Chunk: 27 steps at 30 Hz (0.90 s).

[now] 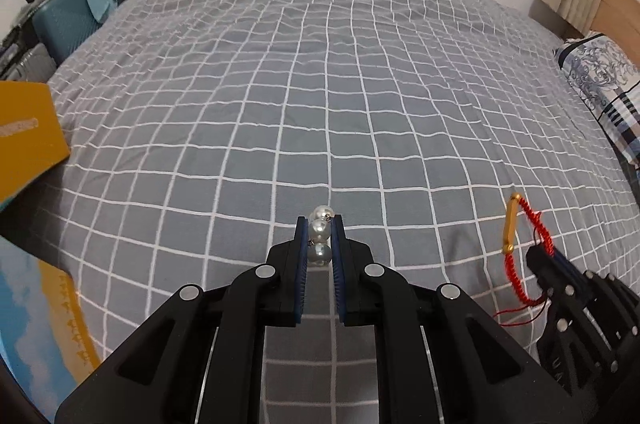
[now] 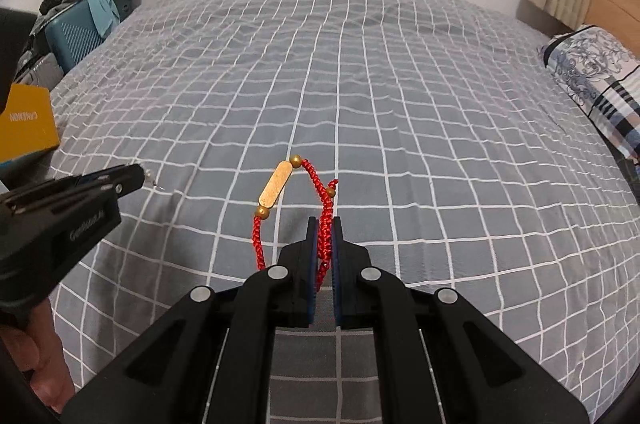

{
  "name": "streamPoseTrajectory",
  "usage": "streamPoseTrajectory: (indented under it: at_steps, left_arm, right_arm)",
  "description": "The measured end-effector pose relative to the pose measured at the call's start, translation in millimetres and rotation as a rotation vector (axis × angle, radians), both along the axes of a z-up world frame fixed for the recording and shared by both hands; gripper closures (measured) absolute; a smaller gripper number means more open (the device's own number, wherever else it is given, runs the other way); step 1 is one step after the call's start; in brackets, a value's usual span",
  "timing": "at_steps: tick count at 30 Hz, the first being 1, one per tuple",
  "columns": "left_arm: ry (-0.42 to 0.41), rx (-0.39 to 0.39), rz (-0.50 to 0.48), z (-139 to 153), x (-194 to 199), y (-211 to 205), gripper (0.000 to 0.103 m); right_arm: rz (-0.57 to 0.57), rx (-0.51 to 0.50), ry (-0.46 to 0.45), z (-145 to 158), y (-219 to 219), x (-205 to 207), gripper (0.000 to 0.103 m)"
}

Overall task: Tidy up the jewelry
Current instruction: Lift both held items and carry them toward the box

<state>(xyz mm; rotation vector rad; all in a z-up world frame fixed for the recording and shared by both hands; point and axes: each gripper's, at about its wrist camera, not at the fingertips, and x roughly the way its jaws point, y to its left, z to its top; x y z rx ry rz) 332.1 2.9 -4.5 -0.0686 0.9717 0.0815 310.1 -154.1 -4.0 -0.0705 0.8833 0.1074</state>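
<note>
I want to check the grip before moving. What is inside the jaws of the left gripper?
Between the jaws of the left gripper sit pearl beads, three visible, linked by small metal links. Whether more beads hang below cannot be seen; the jaws and gripper body cover it.

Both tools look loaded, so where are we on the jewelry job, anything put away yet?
Nothing shows as put away yet. In hand: the left tool is shut on the pearl strand, and the right tool is shut on the red cord bracelet, both above the checked bedspread. Left: placing both, perhaps at the yellow box.
</note>
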Motion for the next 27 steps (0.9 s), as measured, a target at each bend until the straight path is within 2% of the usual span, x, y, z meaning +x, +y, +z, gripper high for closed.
streamPoseTrajectory:
  at_steps: [7,17,27]
  left_arm:
    - [-0.032,0.001,-0.002,16,-24,5,0.092]
    - [-0.064,0.023,-0.001,24,-65,9,0.092]
    - [-0.14,0.04,0.007,50,-114,25,0.092]
  right_arm:
    - [-0.012,0.004,-0.039,13,-3,-14,0.098]
    - [-0.017,0.026,-0.097,37,-3,-41,0.098]
    - [-0.024,0.027,-0.161,60,1,-74,0.098]
